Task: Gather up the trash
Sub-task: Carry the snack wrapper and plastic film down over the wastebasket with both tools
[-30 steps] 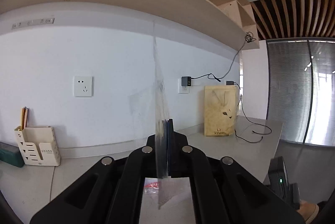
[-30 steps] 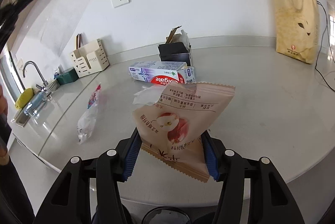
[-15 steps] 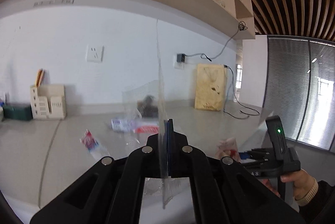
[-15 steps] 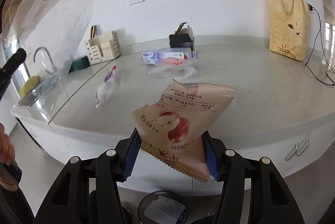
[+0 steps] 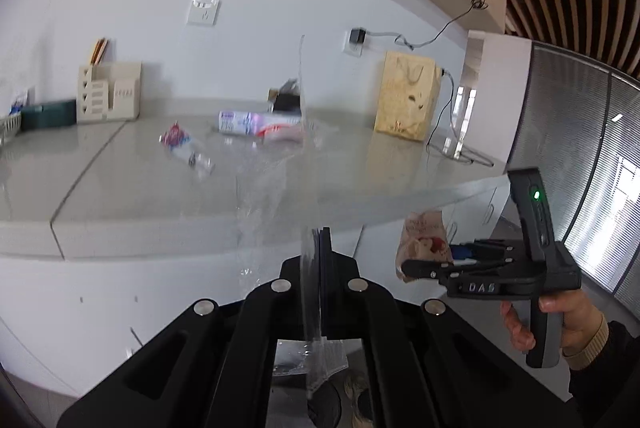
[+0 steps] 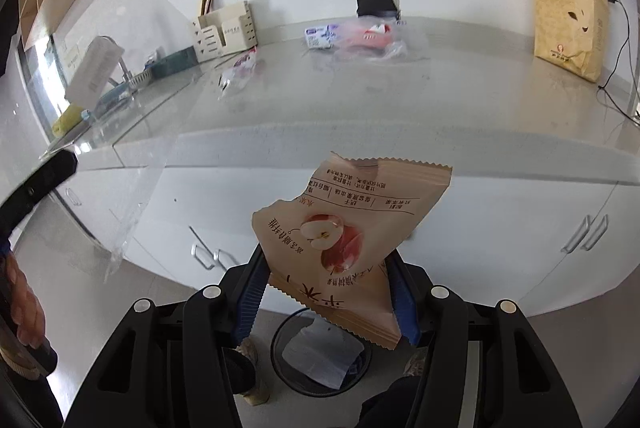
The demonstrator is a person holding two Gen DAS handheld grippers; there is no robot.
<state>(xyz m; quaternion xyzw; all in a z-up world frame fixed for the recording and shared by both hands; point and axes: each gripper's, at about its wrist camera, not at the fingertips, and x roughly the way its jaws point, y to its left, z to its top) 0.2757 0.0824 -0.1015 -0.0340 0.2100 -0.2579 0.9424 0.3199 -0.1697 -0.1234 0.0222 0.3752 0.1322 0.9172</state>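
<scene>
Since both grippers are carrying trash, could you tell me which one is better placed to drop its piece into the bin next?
Right. The right gripper holds the wrapper almost directly above the bin. The left gripper, shut on the film, shows no clear bin beneath it.

The grey bench (image 6: 460,99) is carrying a toothpaste box (image 6: 320,36), crumpled clear plastic (image 6: 374,45), a small wrapper (image 6: 240,65), a beige organizer (image 6: 224,29), a black box (image 6: 378,5) and a paper bag (image 6: 568,19).
</scene>
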